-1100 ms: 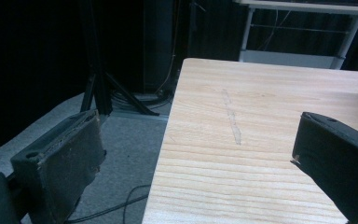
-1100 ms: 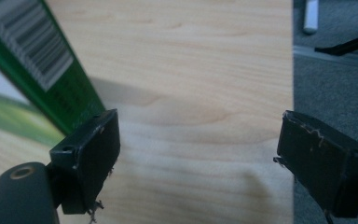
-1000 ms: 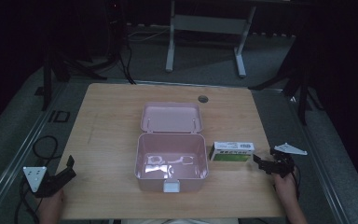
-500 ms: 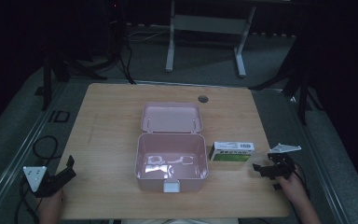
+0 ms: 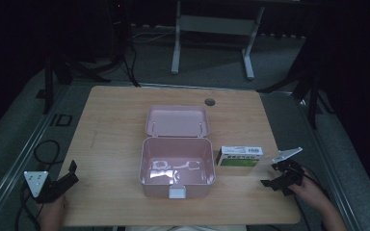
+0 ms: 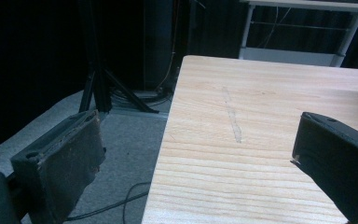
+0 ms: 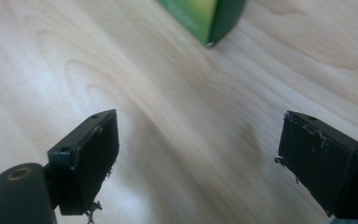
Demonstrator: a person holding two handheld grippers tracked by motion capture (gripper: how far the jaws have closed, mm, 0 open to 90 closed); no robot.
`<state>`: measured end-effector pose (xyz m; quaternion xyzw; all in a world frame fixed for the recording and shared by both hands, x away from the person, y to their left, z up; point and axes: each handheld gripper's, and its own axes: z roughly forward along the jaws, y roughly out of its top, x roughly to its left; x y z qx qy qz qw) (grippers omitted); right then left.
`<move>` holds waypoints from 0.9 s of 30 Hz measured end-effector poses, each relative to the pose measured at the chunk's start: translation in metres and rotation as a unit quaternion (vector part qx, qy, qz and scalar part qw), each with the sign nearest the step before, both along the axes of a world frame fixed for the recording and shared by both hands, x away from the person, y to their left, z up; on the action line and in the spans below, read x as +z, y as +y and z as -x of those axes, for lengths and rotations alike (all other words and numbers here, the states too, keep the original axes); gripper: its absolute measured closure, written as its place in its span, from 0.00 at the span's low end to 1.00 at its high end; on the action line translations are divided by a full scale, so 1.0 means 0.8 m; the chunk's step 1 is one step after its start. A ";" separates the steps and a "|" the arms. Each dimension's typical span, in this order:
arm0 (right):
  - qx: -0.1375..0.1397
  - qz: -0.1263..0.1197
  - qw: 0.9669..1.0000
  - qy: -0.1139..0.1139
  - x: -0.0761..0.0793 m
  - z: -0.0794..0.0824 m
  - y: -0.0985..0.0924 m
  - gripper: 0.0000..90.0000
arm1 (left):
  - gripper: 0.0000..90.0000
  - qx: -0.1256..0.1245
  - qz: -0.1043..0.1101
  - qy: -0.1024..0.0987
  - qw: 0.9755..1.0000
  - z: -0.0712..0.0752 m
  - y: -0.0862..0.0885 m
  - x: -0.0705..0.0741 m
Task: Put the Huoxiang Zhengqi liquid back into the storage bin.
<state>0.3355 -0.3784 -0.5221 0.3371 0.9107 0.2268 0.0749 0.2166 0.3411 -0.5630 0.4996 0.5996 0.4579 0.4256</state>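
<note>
green box (image 7: 204, 18) cut off by top edge, its print blurred, pink case (image 5: 177, 166) contents unclear

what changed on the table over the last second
The right hand-held gripper slid back toward the person's edge of the table, slightly away from the green box, jaws open and holding nothing. The left hand-held gripper kept its place at the table's left edge, open. The box and the open pink case did not move.

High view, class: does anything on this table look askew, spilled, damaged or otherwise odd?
Nothing stands out. The pink box sits square with its lid laid open, the green-and-white carton lies flat beside it, and both grippers are open, holding nothing.
</note>
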 end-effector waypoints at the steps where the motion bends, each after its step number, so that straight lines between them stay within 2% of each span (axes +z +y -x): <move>1: 0.005 0.004 1.000 0.004 0.002 0.000 0.001 0.13 | 0.02 -0.001 0.000 0.000 1.000 0.000 0.000 0.000; 6: 0.037 0.022 0.998 0.042 0.005 0.002 0.007 0.14 | 0.02 -0.001 0.000 0.000 1.000 0.000 0.000 0.000; 11: 0.063 0.038 0.995 0.061 0.007 0.004 0.015 0.14 | 0.02 -0.002 0.002 0.000 1.000 0.000 0.001 0.000; 15: 0.105 0.052 0.990 0.081 0.011 0.010 0.028 0.13 | 0.02 -0.002 0.003 0.001 1.000 -0.001 0.001 0.000; 17: 0.127 0.061 0.987 0.072 0.014 0.016 0.036 0.12 | 0.02 -0.002 0.004 0.001 1.000 0.000 0.001 0.000; 19: 0.143 0.064 0.984 0.081 0.017 0.017 0.043 0.12 | 0.02 -0.002 0.004 0.001 1.000 -0.001 0.001 0.000; 22: 0.160 0.089 0.980 0.077 0.019 0.019 0.053 0.12 | 0.02 -0.002 0.004 0.001 1.000 -0.001 0.001 0.000; 27: 0.182 0.125 0.971 0.089 0.019 0.018 0.070 0.12 | 0.02 -0.004 0.006 0.002 1.000 -0.001 0.002 0.000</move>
